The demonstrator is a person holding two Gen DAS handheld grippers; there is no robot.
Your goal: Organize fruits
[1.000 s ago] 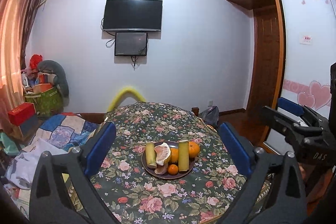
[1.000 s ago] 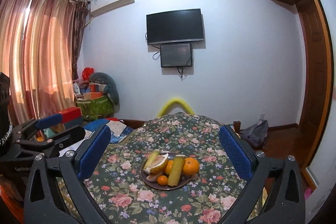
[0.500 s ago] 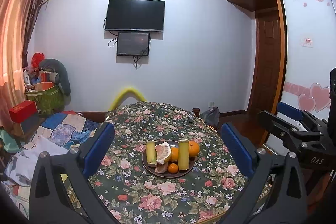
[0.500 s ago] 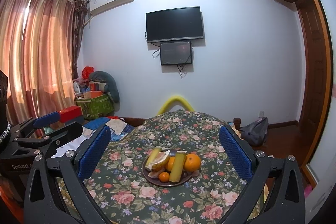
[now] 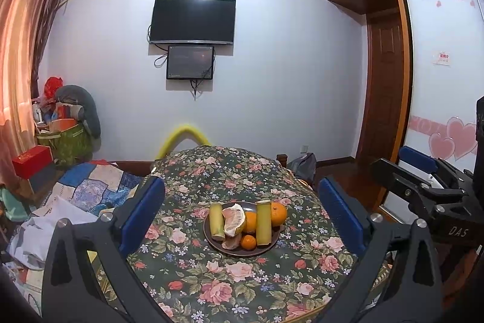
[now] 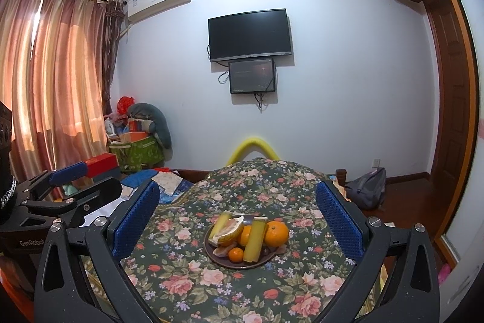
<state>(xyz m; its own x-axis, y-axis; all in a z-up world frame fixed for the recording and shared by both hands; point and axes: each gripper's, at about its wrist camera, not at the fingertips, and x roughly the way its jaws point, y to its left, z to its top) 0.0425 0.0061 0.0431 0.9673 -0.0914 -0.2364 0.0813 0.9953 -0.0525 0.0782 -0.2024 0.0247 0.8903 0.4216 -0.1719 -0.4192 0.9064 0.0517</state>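
A dark round plate (image 5: 242, 252) of fruit sits mid-surface, well in from every edge of the rose-print cloth (image 5: 230, 274): two green-yellow cane sticks (image 5: 262, 223), smooth oranges (image 5: 278, 213) and a peeled pomelo wedge (image 5: 233, 221). Bare cloth rings it. The left claw (image 5: 242, 214) and right claw (image 6: 237, 220) hang released, blue pads wide, holding nothing. Lettering reads "DAS" and "GenRobot".
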